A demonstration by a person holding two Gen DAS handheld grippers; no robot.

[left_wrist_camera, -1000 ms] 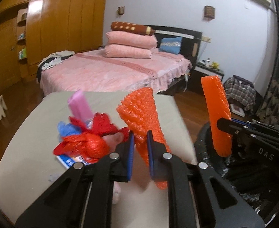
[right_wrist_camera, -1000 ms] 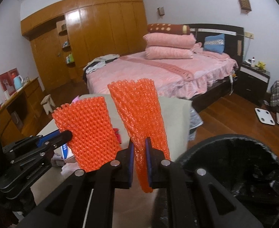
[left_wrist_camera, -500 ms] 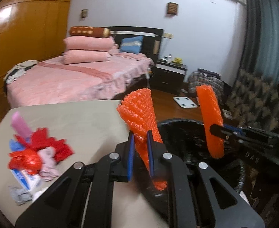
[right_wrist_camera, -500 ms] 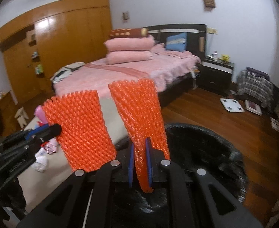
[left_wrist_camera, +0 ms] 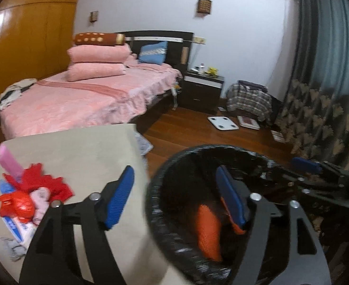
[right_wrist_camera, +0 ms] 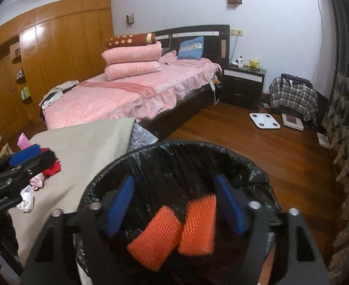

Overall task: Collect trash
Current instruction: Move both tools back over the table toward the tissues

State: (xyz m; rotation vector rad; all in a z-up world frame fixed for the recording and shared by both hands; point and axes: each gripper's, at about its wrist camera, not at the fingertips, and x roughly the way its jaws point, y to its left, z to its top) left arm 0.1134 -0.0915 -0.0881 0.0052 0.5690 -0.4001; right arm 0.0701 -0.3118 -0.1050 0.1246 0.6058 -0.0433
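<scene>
The right gripper (right_wrist_camera: 174, 201) hangs over the black-lined trash bin (right_wrist_camera: 245, 163), its jaws opening, blue pads apart and touching nothing; two orange foam nets (right_wrist_camera: 174, 230) lie loose inside the bin below. The left gripper (left_wrist_camera: 174, 199) straddles the bin's rim, jaws likewise opening and empty. No lettering is readable. More trash (left_wrist_camera: 29, 194) is piled on the beige table (left_wrist_camera: 79, 152), with a pink bed (left_wrist_camera: 79, 99) and wooden floor (right_wrist_camera: 257, 142) beyond
</scene>
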